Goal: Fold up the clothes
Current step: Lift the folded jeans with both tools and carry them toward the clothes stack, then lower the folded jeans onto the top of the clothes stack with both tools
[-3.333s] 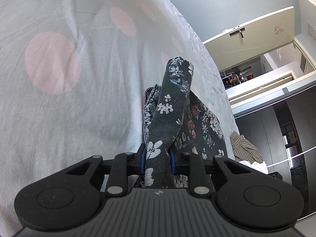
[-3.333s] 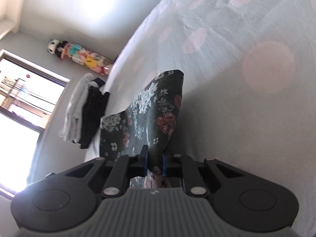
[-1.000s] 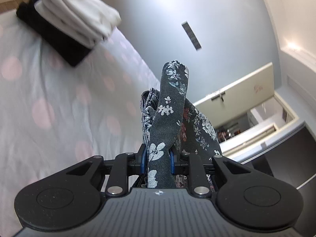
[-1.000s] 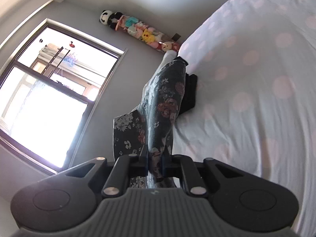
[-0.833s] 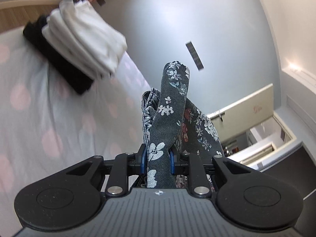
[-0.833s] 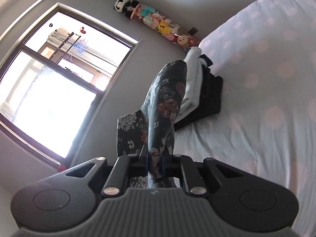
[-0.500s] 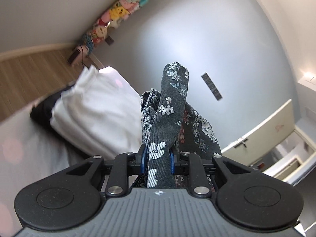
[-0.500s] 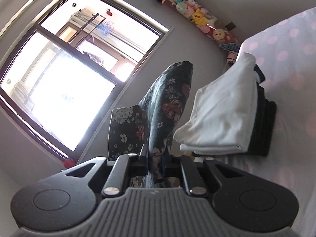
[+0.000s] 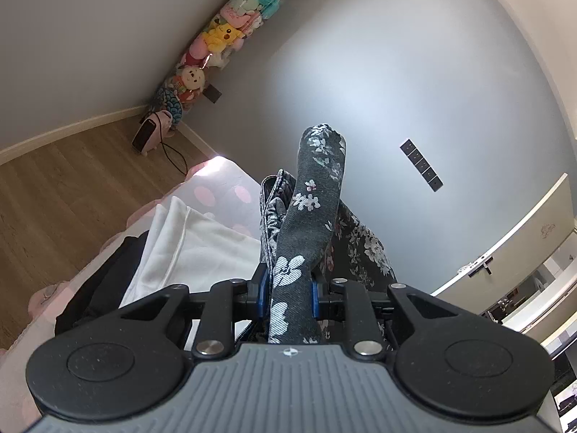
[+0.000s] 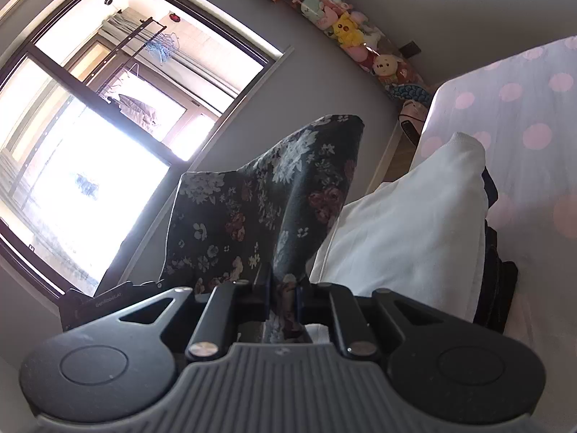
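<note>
Both grippers clamp the same folded floral garment [image 9: 313,216], carried above the stack of folded clothes [image 9: 187,245] at the corner of the polka-dot bed [image 10: 523,108], so the step in hand looks like placing the finished piece on that stack. Going left to right, the left gripper [image 9: 286,285] pinches one bunched edge just over the stack's white top layer, and the right gripper [image 10: 281,285] grips the opposite edge beside the stack, both tilted up toward the walls. The next move likely calls for lowering both level onto the stack, then releasing together.
</note>
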`<action>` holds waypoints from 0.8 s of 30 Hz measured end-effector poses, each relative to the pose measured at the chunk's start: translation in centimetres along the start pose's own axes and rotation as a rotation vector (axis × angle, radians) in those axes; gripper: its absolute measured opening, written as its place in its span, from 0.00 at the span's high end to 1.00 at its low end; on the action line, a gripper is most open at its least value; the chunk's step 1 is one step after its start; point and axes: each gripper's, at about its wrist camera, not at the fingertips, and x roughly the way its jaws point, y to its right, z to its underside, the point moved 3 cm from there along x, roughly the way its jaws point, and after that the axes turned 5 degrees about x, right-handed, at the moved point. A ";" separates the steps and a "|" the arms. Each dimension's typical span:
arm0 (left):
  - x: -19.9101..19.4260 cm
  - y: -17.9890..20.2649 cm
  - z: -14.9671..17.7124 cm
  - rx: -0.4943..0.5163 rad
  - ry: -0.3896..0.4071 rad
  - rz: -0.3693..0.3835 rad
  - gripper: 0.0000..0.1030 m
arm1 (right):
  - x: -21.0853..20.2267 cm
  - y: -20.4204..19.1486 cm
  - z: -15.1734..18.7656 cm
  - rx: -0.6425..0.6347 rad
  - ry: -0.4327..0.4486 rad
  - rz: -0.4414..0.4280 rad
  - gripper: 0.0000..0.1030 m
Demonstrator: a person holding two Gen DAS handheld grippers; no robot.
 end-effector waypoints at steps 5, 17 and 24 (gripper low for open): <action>3.4 -2.2 -0.9 -0.010 -0.066 -0.011 0.76 | 2.2 2.2 -1.3 0.073 -0.013 0.040 0.86; 10.4 -8.1 1.4 0.007 -0.200 -0.084 0.75 | 6.2 9.2 0.0 0.160 -0.031 0.134 0.86; 10.5 -9.5 3.2 -0.016 -0.230 -0.134 0.67 | 7.4 11.1 1.1 0.108 -0.030 0.162 0.85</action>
